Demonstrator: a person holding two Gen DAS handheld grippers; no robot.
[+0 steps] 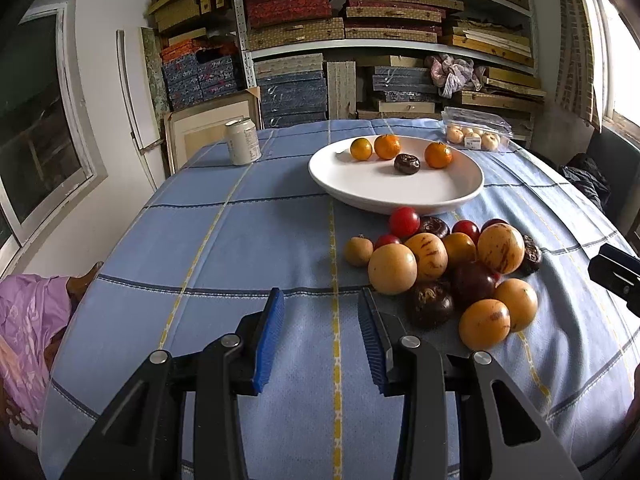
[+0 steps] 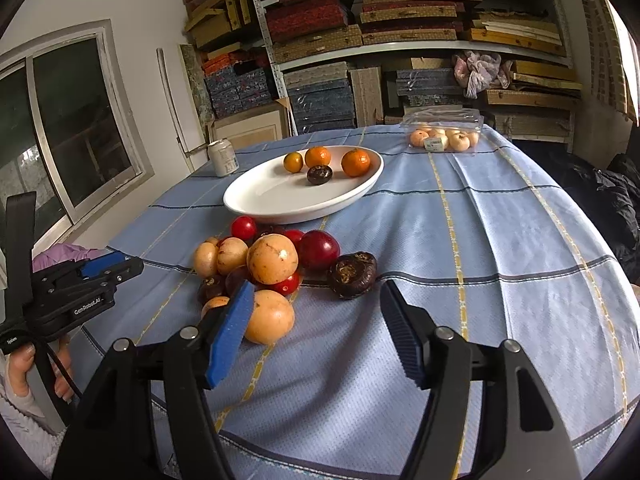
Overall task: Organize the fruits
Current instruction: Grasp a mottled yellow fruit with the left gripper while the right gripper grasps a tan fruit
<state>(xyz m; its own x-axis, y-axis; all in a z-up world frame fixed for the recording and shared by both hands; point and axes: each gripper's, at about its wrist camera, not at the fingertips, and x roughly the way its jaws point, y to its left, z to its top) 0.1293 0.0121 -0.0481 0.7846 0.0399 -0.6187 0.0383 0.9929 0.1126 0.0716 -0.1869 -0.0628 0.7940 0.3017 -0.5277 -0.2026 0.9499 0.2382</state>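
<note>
A white plate (image 1: 400,196) (image 2: 276,210) on the blue checked tablecloth holds three small oranges (image 1: 387,146) (image 2: 355,162) and one dark brown fruit (image 1: 407,163) (image 2: 319,175). In front of it lies a heap of fruit (image 1: 440,272) (image 2: 272,260): yellow-orange round ones, red cherry tomatoes and dark brown ones. My left gripper (image 1: 320,300) (image 2: 104,268) hovers open and empty over bare cloth, left of the heap. My right gripper (image 2: 316,292) is open too, its blue left pad (image 2: 232,332) beside a yellow fruit (image 2: 270,318), nothing pressed between its pads.
A pale drink can (image 1: 243,142) (image 2: 223,157) stands at the far left of the table. A clear plastic box of pale fruit (image 1: 476,132) (image 2: 444,132) sits at the far edge. Shelves of boxes fill the back wall; a window is on the left.
</note>
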